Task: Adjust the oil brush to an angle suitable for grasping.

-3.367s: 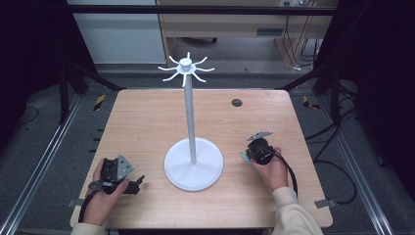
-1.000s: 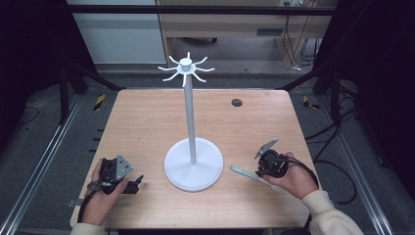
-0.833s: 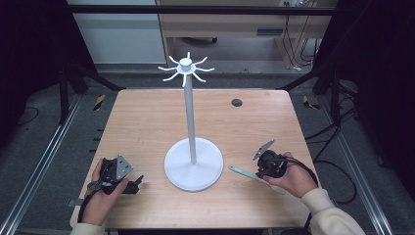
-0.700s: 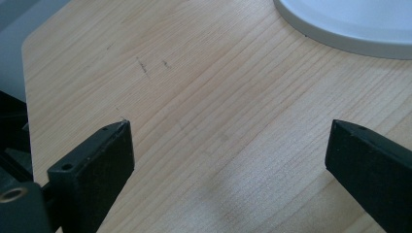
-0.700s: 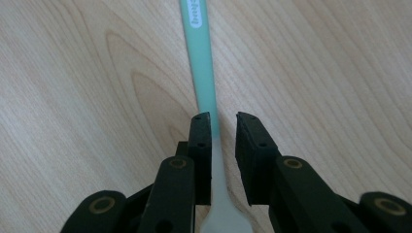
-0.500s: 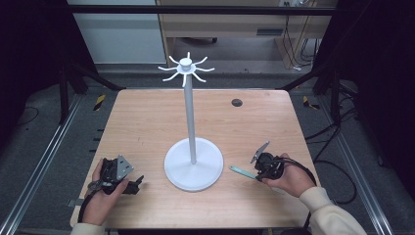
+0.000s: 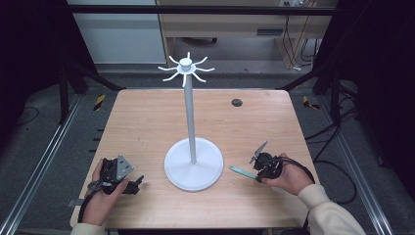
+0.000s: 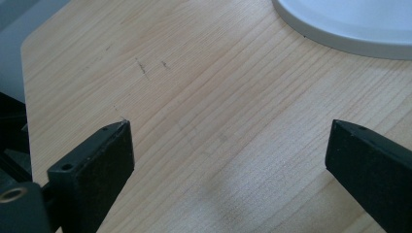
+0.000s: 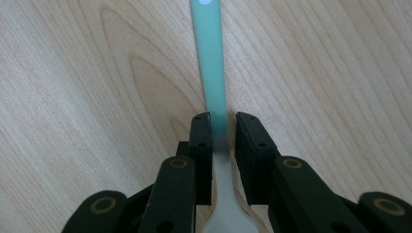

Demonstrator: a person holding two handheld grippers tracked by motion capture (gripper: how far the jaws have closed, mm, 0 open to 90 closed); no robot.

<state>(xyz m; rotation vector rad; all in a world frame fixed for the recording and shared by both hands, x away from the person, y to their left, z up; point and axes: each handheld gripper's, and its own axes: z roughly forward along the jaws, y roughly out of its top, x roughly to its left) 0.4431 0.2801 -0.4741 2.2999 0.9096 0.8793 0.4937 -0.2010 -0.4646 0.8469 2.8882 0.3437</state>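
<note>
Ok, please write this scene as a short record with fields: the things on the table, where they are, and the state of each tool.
surface: wooden table
centre object: white stand, round base, upright pole, hooks on top
left tool: open, holds nothing, near front left edge
right tool: shut on the handle of a green utensil
utensil position: right of the stand's base, handle end pointing at it
other: small dark round spot at far right of table

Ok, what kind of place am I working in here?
Likely a lab or recording workstation, not a home: a bare wooden table inside a dark metal frame, loose cables on the floor behind, and a lone white hook stand.
</note>
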